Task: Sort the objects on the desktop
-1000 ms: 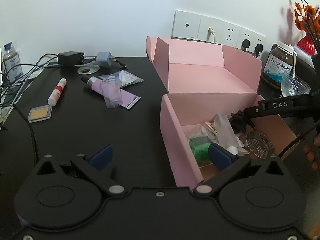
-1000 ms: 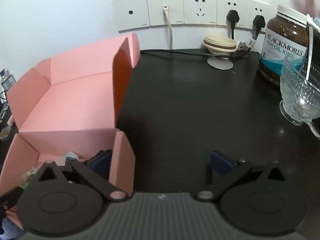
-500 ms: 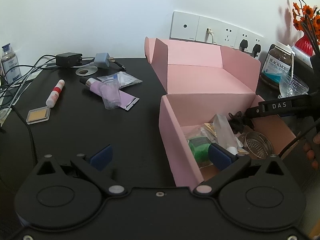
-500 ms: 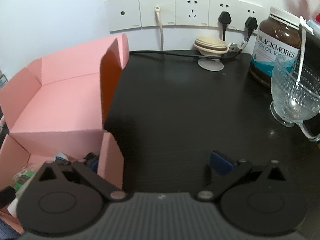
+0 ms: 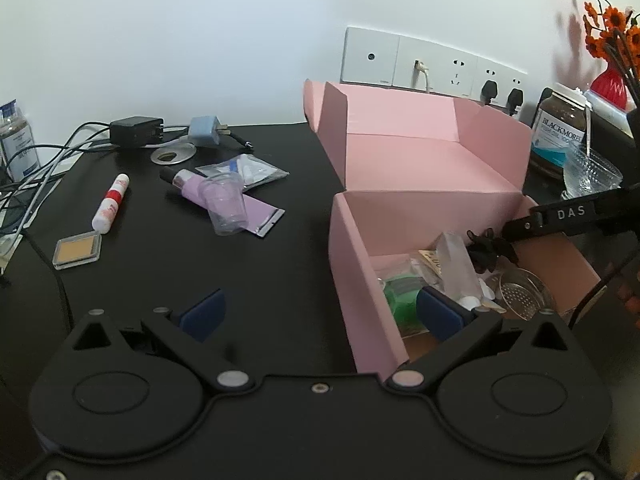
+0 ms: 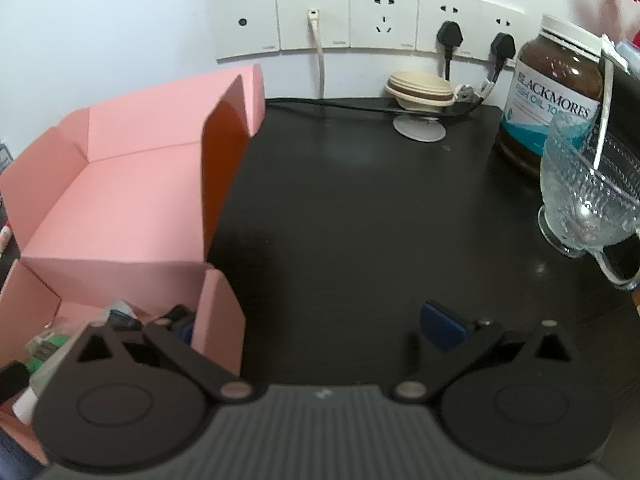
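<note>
My left gripper [image 5: 320, 314] is open and holds nothing; its right finger [image 5: 440, 314] hangs over the open pink box [image 5: 352, 264], its left finger over bare desk. The box holds a green item [image 5: 400, 296], a clear bag [image 5: 456, 268], a black hair tie [image 5: 486, 250] and a metal strainer [image 5: 520, 292]. Loose on the desk to the left lie a clear plastic cup [image 5: 226, 208], a purple tube [image 5: 192, 184], a lip balm stick [image 5: 112, 204], a compact [image 5: 77, 254] and a sachet [image 5: 244, 170]. My right gripper [image 6: 314, 326] is open and straddles the pink box's [image 6: 132, 200] right wall.
A brown supplement jar [image 6: 556, 92], a glass cup [image 6: 588, 204] with a spoon and a small bowl [image 6: 420, 88] stand at the back right by the wall sockets [image 6: 352, 16]. A black adapter [image 5: 136, 130], a blue plug [image 5: 204, 130] and cables [image 5: 48, 168] lie at the back left.
Both views have shifted only slightly; the right wrist view has turned a little to the right. Both grippers stay open and no object has moved.
</note>
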The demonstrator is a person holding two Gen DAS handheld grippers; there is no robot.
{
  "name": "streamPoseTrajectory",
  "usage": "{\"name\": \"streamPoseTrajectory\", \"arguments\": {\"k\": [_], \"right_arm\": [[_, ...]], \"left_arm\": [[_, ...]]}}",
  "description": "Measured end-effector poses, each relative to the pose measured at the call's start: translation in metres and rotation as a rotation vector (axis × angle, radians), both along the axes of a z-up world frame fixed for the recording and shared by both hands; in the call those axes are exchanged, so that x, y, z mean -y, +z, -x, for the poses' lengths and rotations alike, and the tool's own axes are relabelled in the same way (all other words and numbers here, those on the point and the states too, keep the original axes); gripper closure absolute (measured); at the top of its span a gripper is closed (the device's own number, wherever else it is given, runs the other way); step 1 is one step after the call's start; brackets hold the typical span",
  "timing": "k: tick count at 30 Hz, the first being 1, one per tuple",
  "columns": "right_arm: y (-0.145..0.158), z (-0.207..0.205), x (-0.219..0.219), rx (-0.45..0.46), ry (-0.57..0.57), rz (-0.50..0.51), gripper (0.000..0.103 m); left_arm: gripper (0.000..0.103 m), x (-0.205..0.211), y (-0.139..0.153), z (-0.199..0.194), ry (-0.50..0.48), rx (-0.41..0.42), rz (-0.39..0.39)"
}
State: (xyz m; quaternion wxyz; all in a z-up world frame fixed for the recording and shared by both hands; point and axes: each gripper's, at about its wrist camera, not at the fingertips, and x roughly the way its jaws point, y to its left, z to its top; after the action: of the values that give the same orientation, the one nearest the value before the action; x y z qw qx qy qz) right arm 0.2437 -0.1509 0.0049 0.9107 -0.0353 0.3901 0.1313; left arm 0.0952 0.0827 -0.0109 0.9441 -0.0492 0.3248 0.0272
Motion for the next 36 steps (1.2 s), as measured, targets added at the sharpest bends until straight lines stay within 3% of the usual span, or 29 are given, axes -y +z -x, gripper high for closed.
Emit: {"name": "streamPoseTrajectory", "arguments": {"k": [13,21,26,29,33,36], "right_arm": [[0.001,0.003,0.006,0.019,-0.009,0.001,0.001],[0.001,0.002,0.014,-0.024,0.082,-0.015,0.001],[-0.003,0.002,0.022,-0.080,0.113,-0.062,0.001],[0.001,-0.002,0.023,-0.105,0.189,-0.065,0.001],[0.027,-0.018,0.033,-0.082,0.387,-0.250,0.001],[0.036,-0.037,0.031,-0.044,0.426,-0.280,0.001]], "left_arm": [[0.000,0.000,-0.001,-0.002,0.007,0.015,-0.011],[0.000,0.004,0.002,0.002,0.039,0.007,-0.037],[0.000,0.002,0.001,0.006,0.067,-0.010,-0.013],[0.000,0.002,-0.003,0.006,0.080,-0.043,-0.016],[0.000,0.000,-0.005,0.008,0.091,-0.044,0.011],[0.000,0.001,-0.006,0.005,0.095,-0.060,0.018]]}}
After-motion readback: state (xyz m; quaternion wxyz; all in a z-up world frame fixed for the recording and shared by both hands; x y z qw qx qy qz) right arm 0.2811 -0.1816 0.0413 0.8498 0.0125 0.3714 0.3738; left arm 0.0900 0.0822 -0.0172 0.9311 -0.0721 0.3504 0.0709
